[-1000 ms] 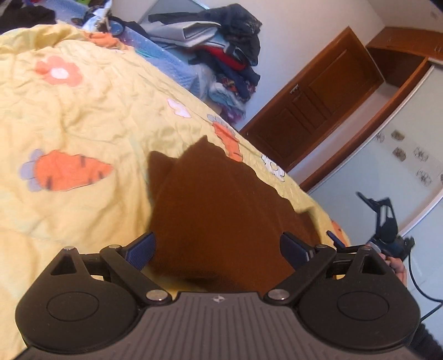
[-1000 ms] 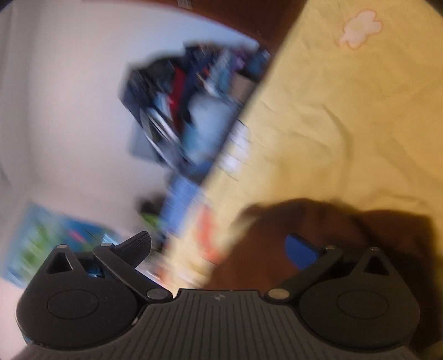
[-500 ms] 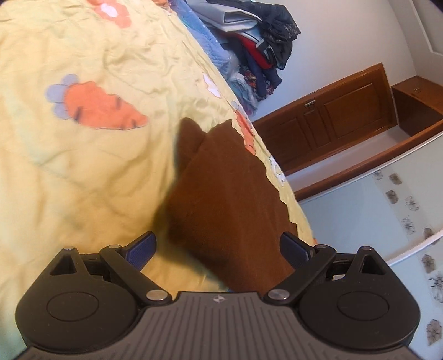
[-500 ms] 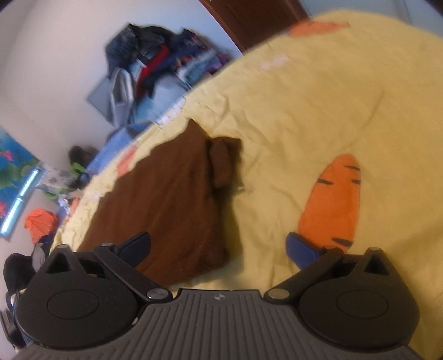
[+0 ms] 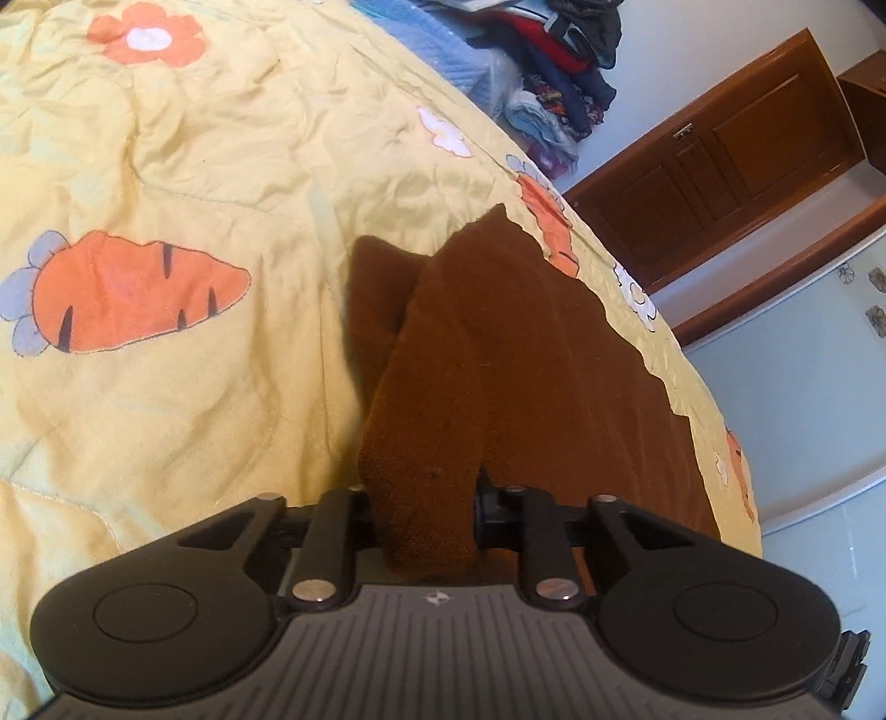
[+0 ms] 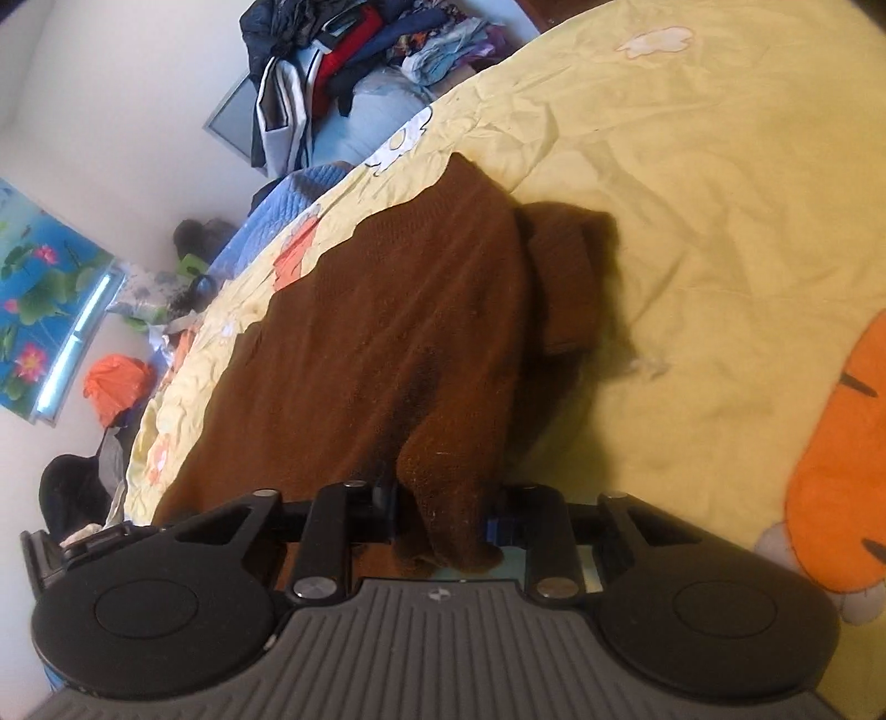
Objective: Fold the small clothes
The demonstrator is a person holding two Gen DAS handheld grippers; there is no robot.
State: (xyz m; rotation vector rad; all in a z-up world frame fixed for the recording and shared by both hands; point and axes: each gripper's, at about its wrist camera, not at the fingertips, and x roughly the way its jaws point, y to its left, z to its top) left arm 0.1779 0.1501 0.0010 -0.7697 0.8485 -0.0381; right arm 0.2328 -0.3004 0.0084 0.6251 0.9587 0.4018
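Observation:
A small brown knitted garment [image 5: 526,354] lies on a yellow bedspread [image 5: 183,166] with carrot and flower prints. My left gripper [image 5: 423,504] is shut on a bunched near corner of it. My right gripper [image 6: 443,509] is shut on another near corner of the same garment [image 6: 398,332]. A folded sleeve [image 6: 565,277] lies at its far right side in the right wrist view. The gripped fabric hides the pads of both grippers.
A pile of clothes [image 5: 554,50] is stacked beyond the far edge of the bed, also in the right wrist view [image 6: 343,61]. A brown wooden door [image 5: 720,166] stands behind. Orange bag [image 6: 116,387] and clutter lie on the floor left of the bed.
Both grippers were open half a second ago; now both have closed on near corners of the brown garment. The right gripper has moved left over the garment.

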